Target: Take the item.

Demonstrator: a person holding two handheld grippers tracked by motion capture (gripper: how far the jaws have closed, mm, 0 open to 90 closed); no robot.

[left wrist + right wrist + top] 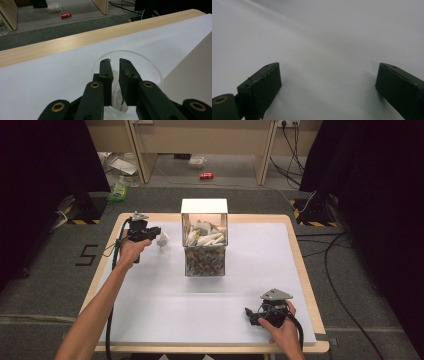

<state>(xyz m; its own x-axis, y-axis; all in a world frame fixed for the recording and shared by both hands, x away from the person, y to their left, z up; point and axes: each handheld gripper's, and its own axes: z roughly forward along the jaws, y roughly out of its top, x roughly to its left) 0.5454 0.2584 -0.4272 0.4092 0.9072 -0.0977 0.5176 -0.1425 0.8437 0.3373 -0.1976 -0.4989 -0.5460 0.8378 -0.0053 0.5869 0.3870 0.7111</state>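
I hold my left tongs [114, 61] over a clear round dish [150, 65] that sits on the white tabletop [150, 290] just left of the clear box [205, 240]. The 2 jaws stand only a narrow gap apart, and a crumpled white piece [116, 93] lies between them inside the dish; I cannot tell whether the pads press on it. In the high view that same white piece [163, 239] shows just beside the tips of my left tongs [156, 231], between them and the box.

The box stands upright at the back middle of the tabletop, with pale wrapped pieces in its upper part and a darker mixed layer below.

My right tongs [327, 82] are well away from the box, at the near right corner, jaws spread wide over bare white surface with nothing between them. In the high view my right tongs [250, 316] point left.
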